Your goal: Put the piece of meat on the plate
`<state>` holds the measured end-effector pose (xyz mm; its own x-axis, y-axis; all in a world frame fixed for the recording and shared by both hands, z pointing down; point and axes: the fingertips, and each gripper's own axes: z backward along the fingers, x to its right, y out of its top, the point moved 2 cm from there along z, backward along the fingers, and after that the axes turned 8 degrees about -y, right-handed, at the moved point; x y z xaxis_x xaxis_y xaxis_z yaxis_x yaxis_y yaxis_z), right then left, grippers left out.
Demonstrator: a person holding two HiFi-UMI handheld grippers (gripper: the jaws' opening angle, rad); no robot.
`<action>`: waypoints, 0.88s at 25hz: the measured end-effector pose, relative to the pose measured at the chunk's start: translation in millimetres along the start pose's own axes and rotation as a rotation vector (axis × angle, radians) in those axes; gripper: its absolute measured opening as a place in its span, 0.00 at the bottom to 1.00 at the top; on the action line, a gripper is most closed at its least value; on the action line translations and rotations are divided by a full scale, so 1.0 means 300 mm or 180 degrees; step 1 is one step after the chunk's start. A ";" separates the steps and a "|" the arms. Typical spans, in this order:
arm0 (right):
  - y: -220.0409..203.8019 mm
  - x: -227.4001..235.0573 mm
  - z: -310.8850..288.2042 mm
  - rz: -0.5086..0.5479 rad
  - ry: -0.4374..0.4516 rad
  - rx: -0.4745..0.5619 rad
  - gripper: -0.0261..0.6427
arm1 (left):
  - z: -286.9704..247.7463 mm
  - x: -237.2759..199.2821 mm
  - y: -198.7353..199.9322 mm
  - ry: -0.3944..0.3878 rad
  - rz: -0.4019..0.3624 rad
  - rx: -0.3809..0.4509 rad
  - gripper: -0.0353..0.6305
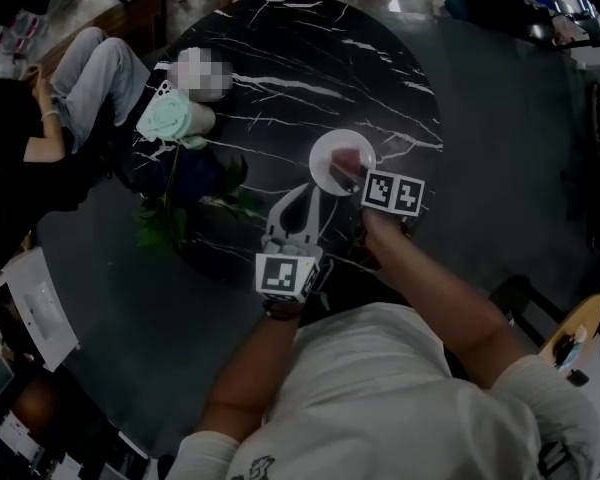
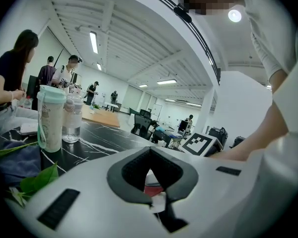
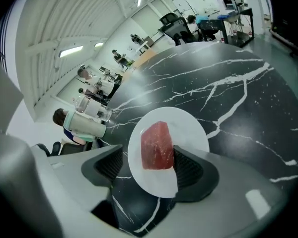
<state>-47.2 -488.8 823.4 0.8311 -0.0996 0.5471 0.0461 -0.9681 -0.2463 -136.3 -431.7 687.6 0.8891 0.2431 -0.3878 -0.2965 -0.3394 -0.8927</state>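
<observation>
With the meat (image 3: 156, 145) lying on the plate (image 3: 189, 129), the right gripper (image 3: 149, 158), wide open and empty, is best being lifted straight clear.

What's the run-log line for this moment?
meat: on plate | right tongs: open around meat | left tongs: shut, empty

Big open-plan office or lab hall: white ceiling with strip lights (image 2: 94, 42), white pillar (image 2: 207, 114), black office chairs (image 2: 140, 124), a wooden table (image 2: 102, 117), several people (image 2: 93, 92) standing around workstations. Round black marble bench (image 3: 238, 73) up front.
</observation>
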 end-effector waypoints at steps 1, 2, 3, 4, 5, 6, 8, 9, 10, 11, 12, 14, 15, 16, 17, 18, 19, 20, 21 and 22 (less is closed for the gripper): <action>-0.003 0.003 0.005 0.0047 -0.0054 -0.0019 0.47 | 0.007 -0.001 0.002 -0.0005 -0.0012 0.0008 0.06; -0.001 0.006 0.013 0.0095 -0.0105 -0.0015 0.47 | 0.015 -0.002 0.004 -0.0007 -0.0009 0.0014 0.06; 0.004 0.009 0.022 0.0139 -0.0146 0.0008 0.49 | 0.023 -0.003 0.007 -0.0002 0.0015 0.0014 0.06; 0.010 0.012 0.033 0.0173 -0.0173 0.0040 0.49 | 0.032 -0.005 0.007 0.0003 0.0042 0.0012 0.06; 0.016 0.013 0.045 0.0189 -0.0189 0.0073 0.49 | 0.041 -0.007 0.007 0.0002 0.0052 0.0012 0.06; 0.020 0.014 0.058 0.0186 -0.0197 0.0106 0.49 | 0.051 -0.008 0.008 -0.0004 0.0046 0.0017 0.06; 0.027 0.005 0.086 0.0168 -0.0186 0.0181 0.49 | 0.070 -0.010 0.018 -0.0028 0.0015 0.0036 0.06; 0.030 -0.007 0.103 0.0184 -0.0168 0.0224 0.48 | 0.080 -0.009 0.029 -0.0045 -0.0003 0.0050 0.06; 0.031 -0.024 0.122 0.0224 -0.0138 0.0269 0.48 | 0.090 -0.005 0.044 -0.0068 -0.0023 0.0064 0.06; 0.029 -0.046 0.142 0.0281 -0.0098 0.0315 0.48 | 0.101 0.002 0.060 -0.0099 -0.0046 0.0076 0.06; 0.027 -0.069 0.165 0.0344 -0.0049 0.0364 0.47 | 0.111 0.011 0.075 -0.0138 -0.0070 0.0085 0.06; 0.022 -0.119 0.219 0.0478 0.0044 0.0489 0.40 | 0.136 0.034 0.105 -0.0222 -0.0104 0.0097 0.06; 0.021 -0.146 0.250 0.0552 0.0087 0.0568 0.36 | 0.149 0.046 0.120 -0.0259 -0.0116 0.0103 0.06; 0.018 -0.176 0.284 0.0633 0.0135 0.0653 0.32 | 0.164 0.058 0.136 -0.0293 -0.0128 0.0109 0.06; 0.013 -0.209 0.321 0.0724 0.0191 0.0741 0.28 | 0.179 0.070 0.153 -0.0325 -0.0142 0.0113 0.06; 0.006 -0.244 0.358 0.0823 0.0257 0.0830 0.22 | 0.194 0.083 0.171 -0.0359 -0.0154 0.0115 0.06; -0.004 -0.280 0.396 0.0923 0.0333 0.0920 0.19 | 0.209 0.097 0.190 -0.0394 -0.0161 0.0118 0.06; -0.015 -0.316 0.436 0.1020 0.0412 0.1010 0.16 | 0.226 0.113 0.212 -0.0428 -0.0164 0.0122 0.06; -0.027 -0.352 0.478 0.1116 0.0482 0.1096 0.14 | 0.245 0.131 0.237 -0.0460 -0.0166 0.0127 0.06; -0.042 -0.388 0.520 0.1213 0.0542 0.1178 0.13 | 0.266 0.150 0.264 -0.0489 -0.0167 0.0134 0.06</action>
<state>-58.0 -429.3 637.9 0.7272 -0.4923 0.4783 -0.0232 -0.7141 -0.6997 -147.7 -375.0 580.9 0.8410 0.3967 -0.3680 -0.2683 -0.2849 -0.9202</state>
